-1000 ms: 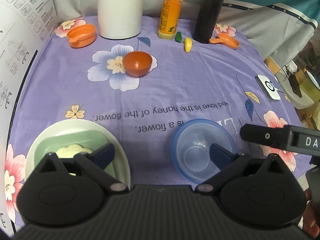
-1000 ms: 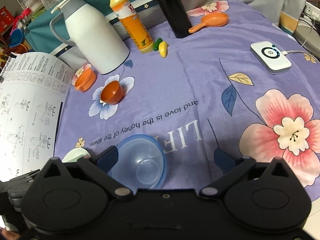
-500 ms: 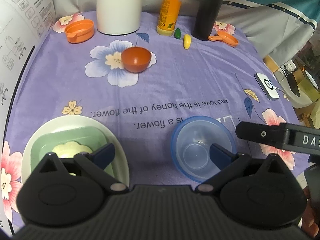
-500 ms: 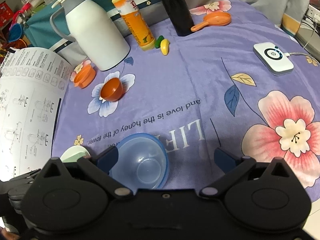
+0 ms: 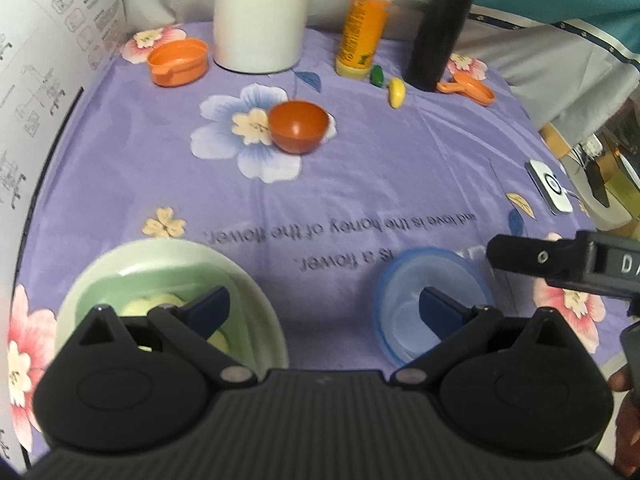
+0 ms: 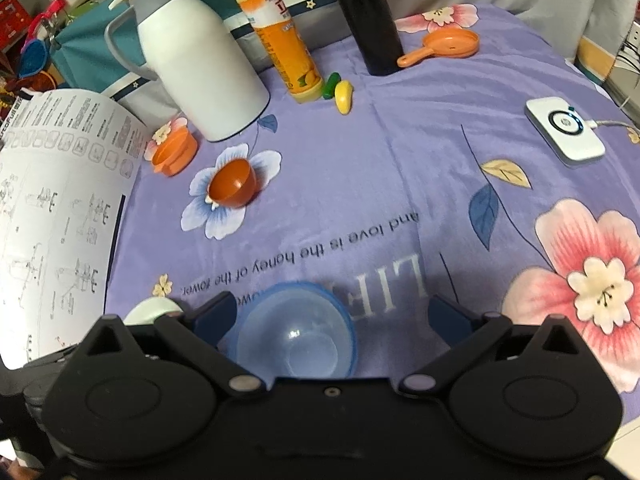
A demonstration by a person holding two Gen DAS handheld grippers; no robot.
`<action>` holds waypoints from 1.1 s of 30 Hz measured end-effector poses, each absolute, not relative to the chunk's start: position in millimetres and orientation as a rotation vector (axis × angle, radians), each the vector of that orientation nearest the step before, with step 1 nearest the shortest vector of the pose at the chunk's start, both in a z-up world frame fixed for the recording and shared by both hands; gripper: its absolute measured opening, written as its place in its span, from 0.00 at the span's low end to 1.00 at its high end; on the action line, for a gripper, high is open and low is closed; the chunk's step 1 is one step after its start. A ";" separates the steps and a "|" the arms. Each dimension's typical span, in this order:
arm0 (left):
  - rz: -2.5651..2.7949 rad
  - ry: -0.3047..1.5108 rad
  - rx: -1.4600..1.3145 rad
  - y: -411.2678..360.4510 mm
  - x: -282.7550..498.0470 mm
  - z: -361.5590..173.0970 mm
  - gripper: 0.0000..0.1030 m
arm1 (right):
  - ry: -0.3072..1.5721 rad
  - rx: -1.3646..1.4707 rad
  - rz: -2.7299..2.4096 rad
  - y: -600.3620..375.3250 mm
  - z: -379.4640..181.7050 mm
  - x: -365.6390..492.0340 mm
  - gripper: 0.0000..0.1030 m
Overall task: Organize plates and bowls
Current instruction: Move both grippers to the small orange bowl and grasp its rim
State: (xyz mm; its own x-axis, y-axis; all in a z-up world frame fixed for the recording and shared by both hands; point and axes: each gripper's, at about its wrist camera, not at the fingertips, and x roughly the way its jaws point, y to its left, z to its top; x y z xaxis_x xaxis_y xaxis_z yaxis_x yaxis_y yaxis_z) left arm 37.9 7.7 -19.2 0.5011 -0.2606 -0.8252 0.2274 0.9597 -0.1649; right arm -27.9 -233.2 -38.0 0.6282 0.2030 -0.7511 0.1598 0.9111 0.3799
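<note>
Left gripper (image 5: 323, 311): jaws spread wide, holding nothing, low over the near edge of the purple flowered tablecloth (image 5: 360, 184).
Right gripper (image 6: 335, 318): jaws also wide apart and empty, just right of the left one.
Translucent blue plastic bowl (image 6: 296, 330): upright on the cloth, near centre, below the right gripper's left finger (image 6: 212, 316); in the left wrist view it sits under the left gripper's right finger (image 5: 442, 312).
Stacked plates: a round white plate (image 5: 256, 300) at near left carries a pale green square plate (image 5: 160, 276) with a small cream flower-shaped dish (image 5: 148, 305) on top; the left gripper's left finger (image 5: 208, 306) hangs over them.
Small orange-brown bowl (image 5: 298, 126): alone mid-table, on a blue printed flower, well apart from both grippers.
Change from a second ago: both views have edged slightly forward; the bowls and plates lie where they did.
Far edge: a white thermos jug (image 6: 196, 60), an orange juice bottle (image 6: 282, 40), a tall black cylinder (image 6: 368, 16), an orange cup (image 6: 174, 154), an orange toy pan (image 6: 444, 48), and small green (image 6: 331, 83) and yellow (image 6: 344, 97) toy pieces.
Sides: a white instruction sheet (image 6: 52, 208) curls up at left; a white charging pad (image 6: 564, 130) lies at right.
</note>
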 end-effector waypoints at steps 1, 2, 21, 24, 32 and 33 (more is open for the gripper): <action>-0.288 0.997 -0.036 10.4 41.9 -18.2 1.00 | 0.896 0.440 0.025 -232.6 -37.2 -24.0 1.00; -0.280 0.990 -0.036 13.0 45.6 -17.2 1.00 | 0.892 0.440 0.026 -232.0 -36.1 -19.6 1.00; -0.152 0.913 -0.049 39.4 159.9 -25.6 0.96 | 0.880 0.435 0.084 -185.9 -36.2 111.2 0.92; -0.156 0.924 -0.059 35.8 178.7 -32.0 0.91 | 0.885 0.458 0.095 -182.8 -42.3 132.3 0.88; -0.197 0.971 -0.069 19.9 211.1 -53.2 0.65 | 0.938 0.478 0.147 -171.6 -64.1 173.6 0.48; -0.210 0.979 -0.064 17.3 213.3 -56.0 0.60 | 0.943 0.476 0.153 -169.7 -66.1 176.8 0.46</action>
State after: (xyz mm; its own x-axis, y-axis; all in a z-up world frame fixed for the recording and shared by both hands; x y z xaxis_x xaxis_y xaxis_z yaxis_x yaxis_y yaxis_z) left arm 213.3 17.3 -56.0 0.5396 -0.2048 -0.8166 0.1477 0.9779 -0.1477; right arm 176.8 -169.7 -66.1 0.5854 0.3295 -0.7407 0.0786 0.8863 0.4564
